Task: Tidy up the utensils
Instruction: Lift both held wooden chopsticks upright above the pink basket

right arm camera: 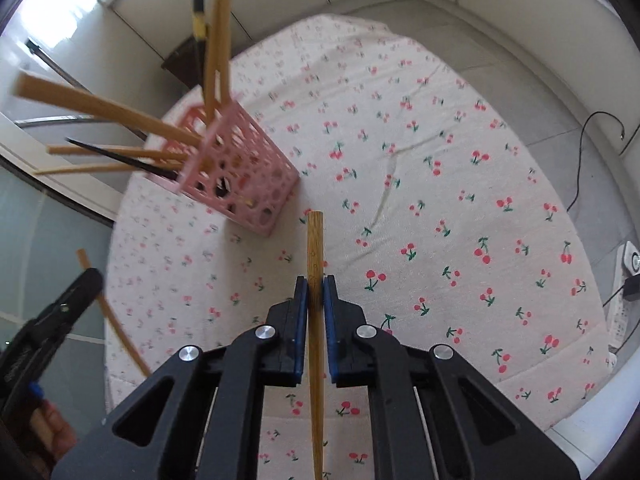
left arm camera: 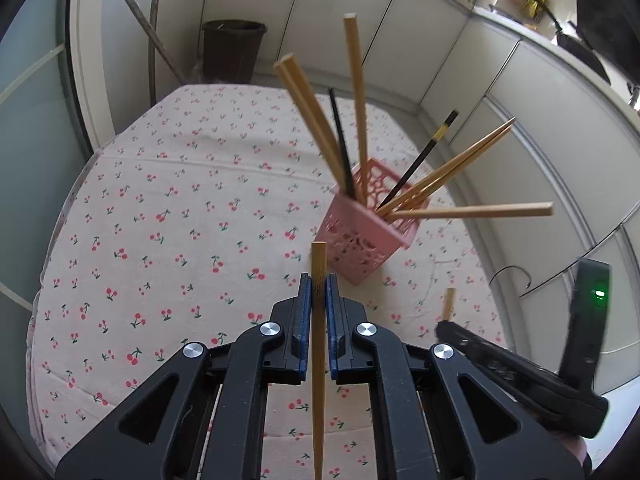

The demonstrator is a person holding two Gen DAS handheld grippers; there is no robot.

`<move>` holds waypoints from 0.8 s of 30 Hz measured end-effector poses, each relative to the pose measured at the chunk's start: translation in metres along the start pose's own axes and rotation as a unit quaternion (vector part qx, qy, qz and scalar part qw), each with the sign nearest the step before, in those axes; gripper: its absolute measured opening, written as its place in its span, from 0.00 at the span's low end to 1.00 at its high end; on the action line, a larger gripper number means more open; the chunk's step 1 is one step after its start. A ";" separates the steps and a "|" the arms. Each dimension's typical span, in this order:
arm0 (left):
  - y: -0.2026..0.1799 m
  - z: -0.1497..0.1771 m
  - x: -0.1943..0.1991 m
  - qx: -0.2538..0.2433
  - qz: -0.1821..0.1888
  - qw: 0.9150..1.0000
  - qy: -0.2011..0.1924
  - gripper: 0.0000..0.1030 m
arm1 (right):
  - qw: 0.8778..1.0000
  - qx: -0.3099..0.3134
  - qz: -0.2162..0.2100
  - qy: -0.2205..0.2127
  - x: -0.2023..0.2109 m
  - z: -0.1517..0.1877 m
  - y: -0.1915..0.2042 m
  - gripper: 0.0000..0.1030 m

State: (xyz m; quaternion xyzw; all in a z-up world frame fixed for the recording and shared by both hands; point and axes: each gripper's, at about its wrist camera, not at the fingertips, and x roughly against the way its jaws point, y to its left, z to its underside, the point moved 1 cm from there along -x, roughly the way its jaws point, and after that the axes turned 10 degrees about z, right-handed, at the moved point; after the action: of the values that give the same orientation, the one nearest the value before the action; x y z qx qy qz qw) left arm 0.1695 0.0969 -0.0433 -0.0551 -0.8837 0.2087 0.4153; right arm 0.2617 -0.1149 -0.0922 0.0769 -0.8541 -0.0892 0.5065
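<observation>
A pink perforated holder [left arm camera: 362, 236] stands on the cherry-print tablecloth [left arm camera: 180, 208] with several wooden and black chopsticks fanning out of it. My left gripper [left arm camera: 319, 280] is shut on a wooden chopstick [left arm camera: 319, 360] that runs upright between the blue pads, just short of the holder. In the right wrist view my right gripper [right arm camera: 315, 282] is shut on another wooden chopstick [right arm camera: 315, 320], with the holder [right arm camera: 240, 168] ahead to the left. The right gripper [left arm camera: 448, 322] shows at the lower right of the left wrist view, and the left gripper [right arm camera: 86, 276] at the lower left of the right wrist view.
A dark waste bin [left arm camera: 232, 50] stands on the floor beyond the table. White cabinet fronts [left arm camera: 520, 100] curve along the right. A black cable [right arm camera: 588, 152] and a power strip [right arm camera: 624, 304] lie on the floor right of the table. A hand [right arm camera: 52, 428] grips the left tool.
</observation>
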 end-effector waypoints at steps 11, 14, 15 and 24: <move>-0.014 0.000 0.028 -0.013 0.021 0.999 -0.039 0.06 | 0.994 -0.011 -0.037 -0.099 0.079 0.002 -0.019 0.08; -0.018 -0.001 0.037 -0.018 0.025 0.998 -0.050 0.06 | 0.992 -0.016 -0.047 -0.112 0.091 0.003 -0.021 0.08; -0.020 0.000 0.041 -0.020 0.025 0.998 -0.056 0.06 | 0.992 -0.015 -0.050 -0.118 0.097 0.003 -0.023 0.08; -0.036 -0.006 0.072 -0.045 0.027 0.995 -0.090 0.06 | 0.983 -0.022 -0.081 -0.166 0.151 -0.003 -0.031 0.08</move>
State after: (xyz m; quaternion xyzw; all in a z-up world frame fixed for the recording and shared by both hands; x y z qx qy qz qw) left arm 0.1304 0.0862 0.0261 -0.0783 -0.9244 0.1837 0.3250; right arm 0.1943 -0.1786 0.0306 0.1182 -0.9153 -0.1603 0.3500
